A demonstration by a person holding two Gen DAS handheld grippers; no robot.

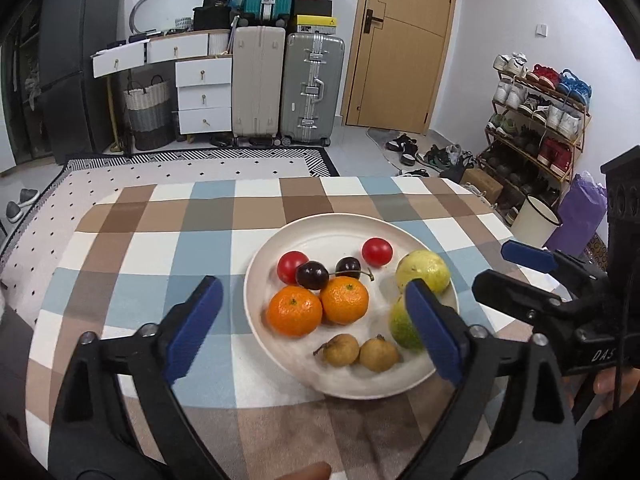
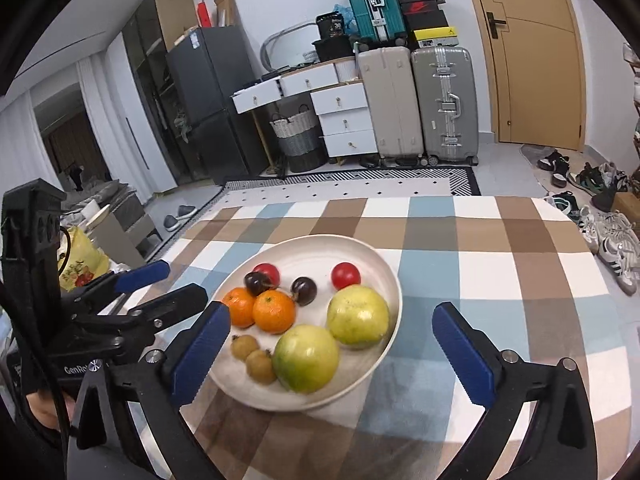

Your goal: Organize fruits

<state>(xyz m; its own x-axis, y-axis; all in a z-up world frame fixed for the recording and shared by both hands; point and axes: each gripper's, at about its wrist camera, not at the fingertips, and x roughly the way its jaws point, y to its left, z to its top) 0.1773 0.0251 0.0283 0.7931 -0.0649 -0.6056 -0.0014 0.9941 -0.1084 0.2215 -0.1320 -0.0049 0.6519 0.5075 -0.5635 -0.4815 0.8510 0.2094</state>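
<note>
All fruit sits paired on the round white plate (image 1: 272,248), frame centre; sorting looks done. Your left claw (image 1: 316,322) and right claw (image 2: 332,344) hover released, empty.

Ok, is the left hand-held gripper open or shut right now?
Open. The left hand-held gripper has its blue fingers spread wide above the plate, gripping nothing; the oranges show between them.

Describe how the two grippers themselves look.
Both match: the left gripper and the right gripper have black plastic clamp-style arms with silver rivets, and their fingers carry ribbed blue pads. White lettering marks each body, and a black cable runs along the left one.
</note>
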